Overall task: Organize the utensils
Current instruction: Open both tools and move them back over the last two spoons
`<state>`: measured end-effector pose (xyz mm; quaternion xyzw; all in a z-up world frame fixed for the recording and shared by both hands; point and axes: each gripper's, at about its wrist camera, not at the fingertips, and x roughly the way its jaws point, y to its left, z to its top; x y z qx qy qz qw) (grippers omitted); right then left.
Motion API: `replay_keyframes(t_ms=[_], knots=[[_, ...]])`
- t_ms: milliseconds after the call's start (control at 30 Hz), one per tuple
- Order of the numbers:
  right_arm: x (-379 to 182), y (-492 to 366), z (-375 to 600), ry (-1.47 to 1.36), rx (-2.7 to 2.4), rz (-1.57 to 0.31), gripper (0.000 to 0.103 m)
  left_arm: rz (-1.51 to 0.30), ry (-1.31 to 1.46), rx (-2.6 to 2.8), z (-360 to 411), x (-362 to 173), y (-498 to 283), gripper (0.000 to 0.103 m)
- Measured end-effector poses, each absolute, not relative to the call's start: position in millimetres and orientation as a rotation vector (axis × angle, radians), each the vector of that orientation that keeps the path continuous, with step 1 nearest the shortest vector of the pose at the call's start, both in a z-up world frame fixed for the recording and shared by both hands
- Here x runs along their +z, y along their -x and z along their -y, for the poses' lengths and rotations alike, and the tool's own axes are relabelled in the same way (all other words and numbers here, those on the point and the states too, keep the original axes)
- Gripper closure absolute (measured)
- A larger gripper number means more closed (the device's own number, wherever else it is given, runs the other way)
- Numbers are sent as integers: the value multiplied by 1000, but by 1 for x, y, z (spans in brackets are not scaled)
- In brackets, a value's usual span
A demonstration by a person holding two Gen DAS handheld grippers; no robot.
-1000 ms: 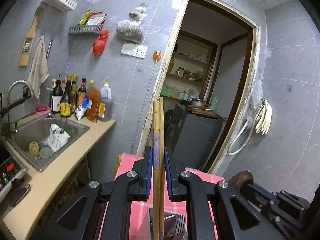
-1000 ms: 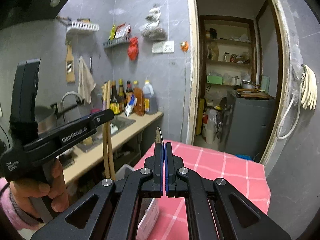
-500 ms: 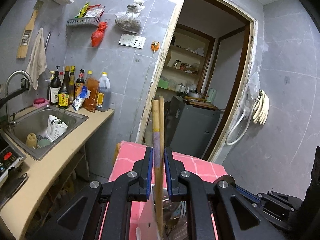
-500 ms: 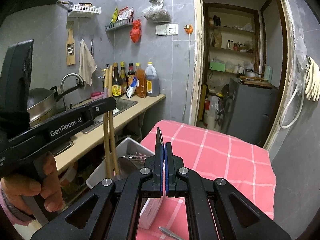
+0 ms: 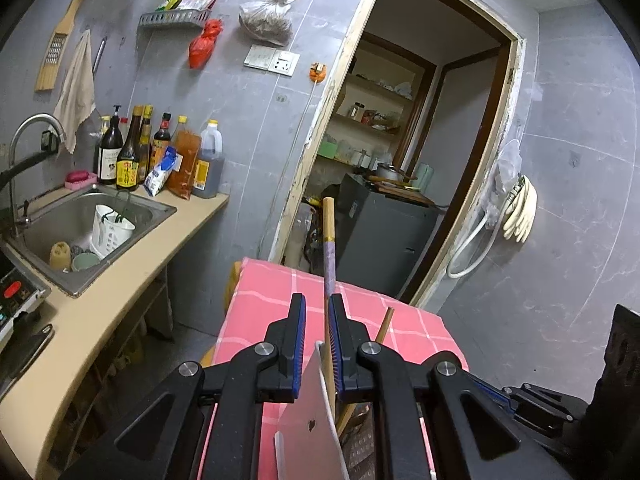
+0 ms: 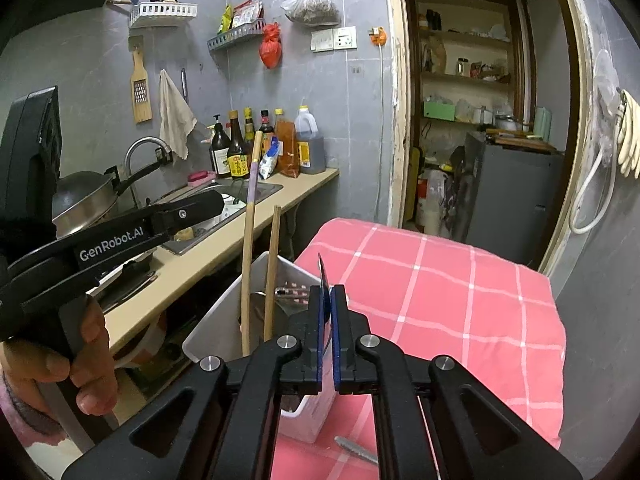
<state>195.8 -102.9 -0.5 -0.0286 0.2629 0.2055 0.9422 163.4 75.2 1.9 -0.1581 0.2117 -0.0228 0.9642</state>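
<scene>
Sorting so far: two chopsticks (image 6: 247, 264) upright in the white tub (image 6: 208, 334), lower ends down among other cutlery, tops leaning slightly apart.

Tub: at the left edge of the pink checked cloth (image 6: 440, 300), just beside the counter (image 6: 192, 264); contents mostly hidden, only a few handles and something round and metal visible.

Left gripper (image 5: 317, 320): fingers parted by a narrow gap, wider than a chopstick. Banded chopstick lying along the inner face of the right-hand finger, not pinched between the two. Judged a finished release rather than a hold.

Hand (image 6: 80, 352): wrapped around the left gripper's handle, out over the counter edge.

Right gripper (image 6: 327, 300): fingers pressed together on a flat dark blade (image 6: 322, 274), thin edge pointing up and forward. Which utensil it is cannot be told from here.

Left to do: blade not yet in the tub, and probably the next piece to go in. One metal piece (image 6: 356, 450) lying loose on the cloth near the tub's front corner, waiting to be picked up.

Progress, as a judgement: somewhere in the middle, with chopsticks placed, one item in the grip and at least one on the cloth.

Beyond: sink (image 5: 100, 224) and bottles along the wall, no part of the job.
</scene>
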Motion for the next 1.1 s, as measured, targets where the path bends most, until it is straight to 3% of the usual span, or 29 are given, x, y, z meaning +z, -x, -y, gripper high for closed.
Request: replay_keyframes(t_ms=[100, 167, 233, 367, 533, 633, 833, 1100], knots=[[-1, -194, 106, 40, 420, -544, 96, -439, 324, -55, -77, 2, -162, 91], [0, -191, 109, 28, 415, -536, 87, -443, 325, -61, -77, 3, -160, 86], [2, -188, 116, 9, 404, -523, 71, -442, 329, -66, -77, 4, -158, 74], [8, -178, 136, -26, 362, -500, 61, -434, 329, -77, -74, 7, -150, 61], [21, -160, 179, -84, 295, -446, 19, -403, 296, -111, -62, 18, -140, 26], [24, -152, 203, -101, 244, -432, 8, -386, 264, -147, -49, 25, -137, 15], [30, -141, 248, -125, 128, -420, 2, -390, 216, -219, -12, 33, -140, 2], [24, -132, 294, -163, 19, -444, 2, -438, 175, -305, 34, 29, -150, 1]])
